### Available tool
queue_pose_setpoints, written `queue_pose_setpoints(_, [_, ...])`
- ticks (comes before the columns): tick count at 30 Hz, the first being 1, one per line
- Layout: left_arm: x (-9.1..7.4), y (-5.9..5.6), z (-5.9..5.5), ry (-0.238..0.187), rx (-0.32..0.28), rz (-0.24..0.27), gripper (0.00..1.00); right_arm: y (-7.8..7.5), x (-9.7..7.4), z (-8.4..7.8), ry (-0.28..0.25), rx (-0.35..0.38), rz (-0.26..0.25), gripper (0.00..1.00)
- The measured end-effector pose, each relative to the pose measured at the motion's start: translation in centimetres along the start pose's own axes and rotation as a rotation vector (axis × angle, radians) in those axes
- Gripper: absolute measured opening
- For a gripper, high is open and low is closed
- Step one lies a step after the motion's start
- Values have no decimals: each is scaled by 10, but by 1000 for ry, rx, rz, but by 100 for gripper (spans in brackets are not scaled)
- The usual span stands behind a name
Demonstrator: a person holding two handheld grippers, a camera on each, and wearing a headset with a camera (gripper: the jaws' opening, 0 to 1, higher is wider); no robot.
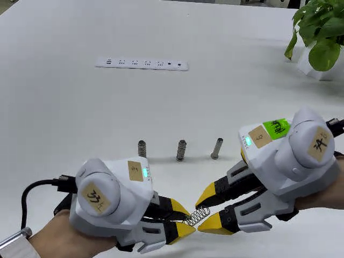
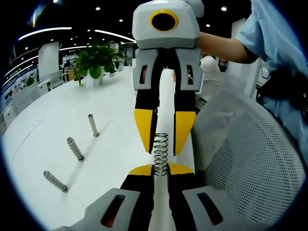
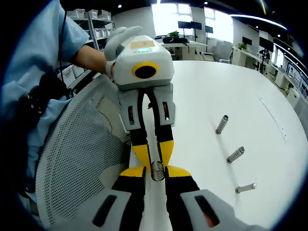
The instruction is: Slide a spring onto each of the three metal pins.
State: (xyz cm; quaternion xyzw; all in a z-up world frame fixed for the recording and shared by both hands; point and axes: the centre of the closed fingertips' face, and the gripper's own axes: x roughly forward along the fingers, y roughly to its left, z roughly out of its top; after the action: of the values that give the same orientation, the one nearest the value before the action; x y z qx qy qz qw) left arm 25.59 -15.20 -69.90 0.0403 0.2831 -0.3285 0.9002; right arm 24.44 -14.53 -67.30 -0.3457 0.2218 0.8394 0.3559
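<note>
The spring (image 1: 199, 214) is clenched at one end in my left gripper (image 1: 191, 221). Its free end sits between the spread jaws of my right gripper (image 1: 198, 216) — unpinched. Beyond both tips stand a sprung pin (image 1: 142, 148), a second sprung pin (image 1: 181, 150) and — nearest the right gripper — the bare pin (image 1: 216, 148).

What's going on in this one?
A person holding two grippers is sliding springs onto three pins on a white table. In the head view the left pin and middle pin already carry springs; the right pin is bare. The left gripper is shut on one end of a loose spring, and the right gripper straddles its other end; whether it clamps is unclear.
</note>
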Motion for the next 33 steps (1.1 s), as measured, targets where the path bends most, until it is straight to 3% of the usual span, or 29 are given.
queue_pose_setpoints(14, [1,-9,9,-20,18,-16,9,5,6,-5,40,-7,37,15])
queue_pose_setpoints(33, [3,-11,6,-17,27,-41,9,10,7,-6,60,-44,58,13])
